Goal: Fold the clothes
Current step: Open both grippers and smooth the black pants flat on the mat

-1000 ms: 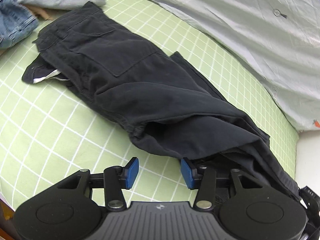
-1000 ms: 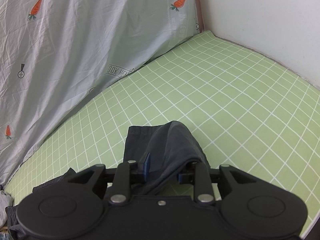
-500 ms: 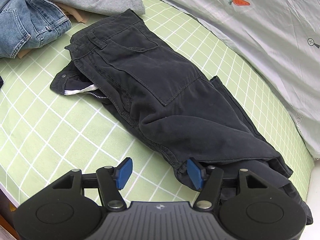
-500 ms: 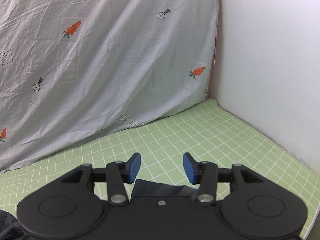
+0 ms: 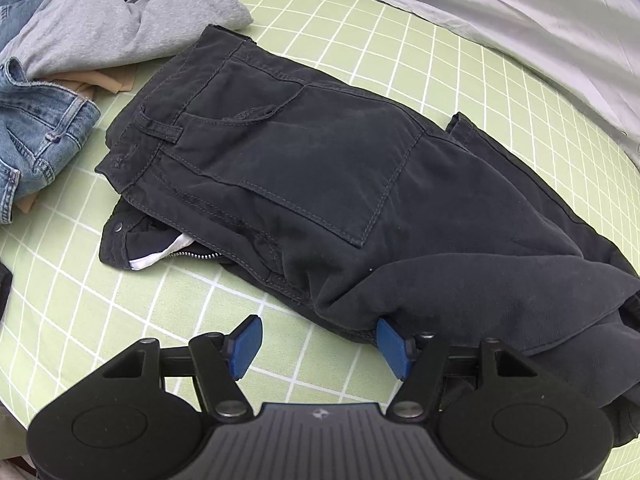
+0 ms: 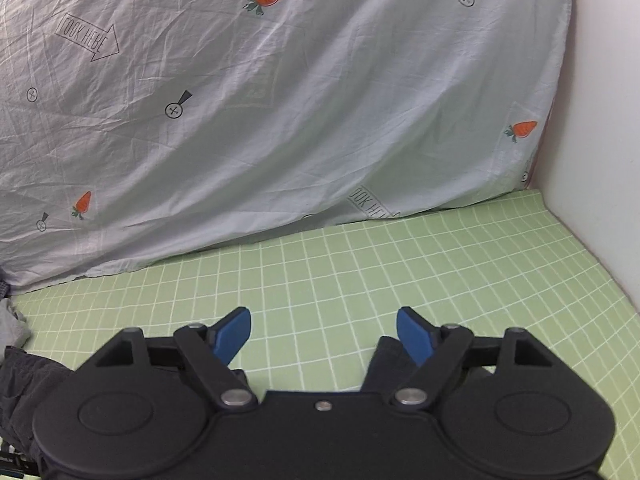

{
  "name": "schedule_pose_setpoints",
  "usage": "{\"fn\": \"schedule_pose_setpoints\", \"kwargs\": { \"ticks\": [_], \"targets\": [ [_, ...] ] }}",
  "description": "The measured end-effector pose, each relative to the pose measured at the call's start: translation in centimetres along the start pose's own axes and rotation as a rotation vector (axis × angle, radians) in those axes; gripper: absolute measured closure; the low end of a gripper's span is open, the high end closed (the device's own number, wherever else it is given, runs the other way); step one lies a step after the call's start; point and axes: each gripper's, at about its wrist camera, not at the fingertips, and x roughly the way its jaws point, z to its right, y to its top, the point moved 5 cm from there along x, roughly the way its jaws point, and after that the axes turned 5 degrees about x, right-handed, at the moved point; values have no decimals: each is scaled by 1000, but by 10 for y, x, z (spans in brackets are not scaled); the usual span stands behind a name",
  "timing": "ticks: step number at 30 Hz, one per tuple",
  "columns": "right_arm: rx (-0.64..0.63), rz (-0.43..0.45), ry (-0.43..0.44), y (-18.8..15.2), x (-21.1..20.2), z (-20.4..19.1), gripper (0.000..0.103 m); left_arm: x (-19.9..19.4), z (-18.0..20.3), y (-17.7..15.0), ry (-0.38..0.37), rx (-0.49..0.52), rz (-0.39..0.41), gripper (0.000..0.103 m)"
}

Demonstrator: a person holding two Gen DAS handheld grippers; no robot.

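On a green checked bedsheet (image 5: 200,300) lie dark trousers (image 5: 340,184), folded over once. Left gripper (image 5: 318,340) hovers wide at their near edge, apparently gripping nothing; right gripper (image 6: 324,334) is opening, empty. Next likely: regrasp for another fold.

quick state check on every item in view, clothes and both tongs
black trousers: folded over, lying on the green checked sheet, fly unzipped, held by neither tongs
blue jeans: crumpled, unfolded
grey top: bunched in the pile, unfolded
left tongs: open, over the trousers' near edge, gripping nothing
right tongs: jaws opening, nothing between them
carrot-print sheet: draped, wrinkled
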Motion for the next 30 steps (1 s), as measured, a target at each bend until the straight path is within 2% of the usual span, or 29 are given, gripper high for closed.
{"fn": "schedule_pose_setpoints", "kwargs": {
  "ticks": [4,7,9,10,12,17,19,20,21,22,24,27,29,30],
  "targets": [
    [22,-109,94,-7,37,-32,23,10,-1,1,-24,-17,-26,38],
    [61,-252,145,-20,74,-48,29,13,-4,2,-46,-34,-33,38],
    [8,-331,103,-29,99,-58,33,14,-9,0,-73,-69,-41,38],
    [-25,-363,59,-36,109,-60,34,14,-12,-1,-87,-89,-45,37],
    [-44,-439,23,-54,123,-58,34,12,-20,-6,-121,-138,-41,37],
    [96,-605,18,-100,132,-33,34,10,-37,-15,-173,-244,-14,33],
    [131,-634,41,-112,135,-30,34,16,-40,-16,-184,-277,-26,32],
    [149,-641,65,-117,137,-29,31,20,-40,-16,-187,-289,-31,32],
    [147,-618,90,-118,136,-30,39,24,-39,-17,-190,-299,-34,32],
    [122,-606,85,-118,135,-32,55,27,-38,-16,-192,-309,-39,32],
    [85,-582,67,-120,135,-35,80,33,-33,-14,-191,-315,-49,32],
    [77,-526,38,-122,134,-33,92,36,-21,-6,-157,-293,-52,34],
    [93,-507,37,-123,133,-29,93,37,-12,-1,-148,-281,-49,43],
    [97,-501,37,-121,135,-28,94,38,-8,2,-141,-276,-51,43]
  ]
}}
